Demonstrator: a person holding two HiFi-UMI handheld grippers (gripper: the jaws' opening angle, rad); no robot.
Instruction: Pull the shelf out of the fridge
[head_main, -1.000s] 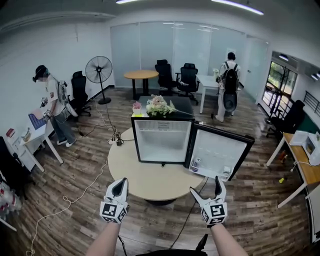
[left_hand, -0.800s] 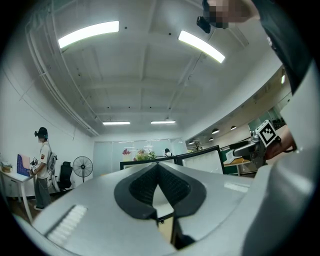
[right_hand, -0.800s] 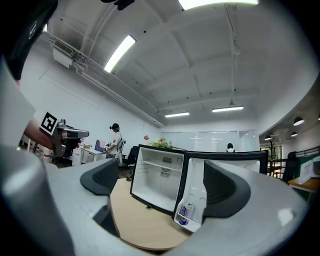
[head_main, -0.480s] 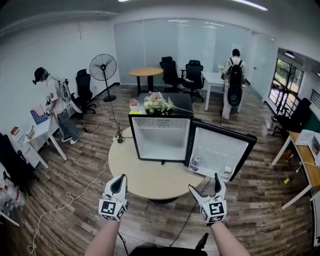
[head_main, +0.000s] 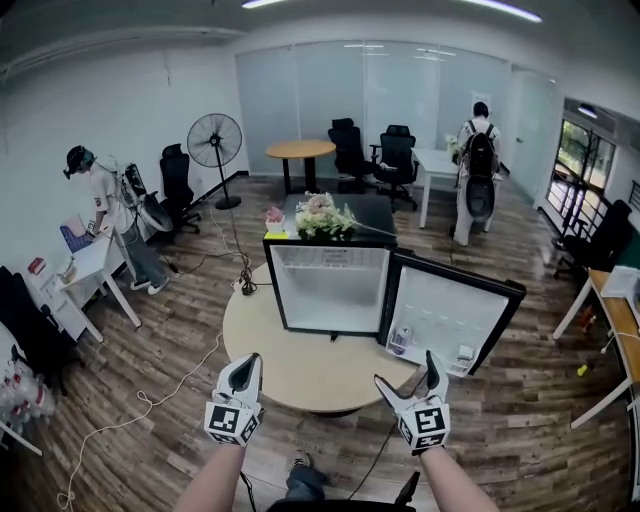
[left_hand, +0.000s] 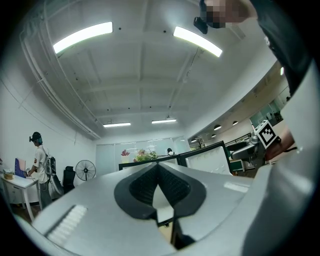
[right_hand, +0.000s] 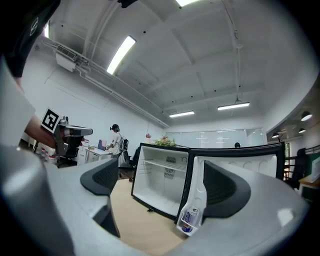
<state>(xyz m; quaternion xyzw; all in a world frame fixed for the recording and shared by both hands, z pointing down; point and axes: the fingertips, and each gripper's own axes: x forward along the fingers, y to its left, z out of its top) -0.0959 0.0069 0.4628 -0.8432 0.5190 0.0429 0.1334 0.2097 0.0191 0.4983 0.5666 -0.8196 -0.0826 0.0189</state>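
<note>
Two tools, the left gripper (head_main: 243, 372) and the right gripper (head_main: 410, 374), hover over the near edge of a round wooden table (head_main: 300, 372), well short of the small black fridge (head_main: 276, 290) standing on it with its door (head_main: 455, 312) swung wide to the right. The left gripper's jaws are pressed together on nothing; the right gripper's jaws are spread wide and empty. The wire shelf (right_hand: 166, 164) sits inside the white compartment, in its upper part, touched by neither tool. A can (right_hand: 189, 218) stands in the door's bottom pocket, and flowers (head_main: 320, 213) lie on the fridge top
</note>
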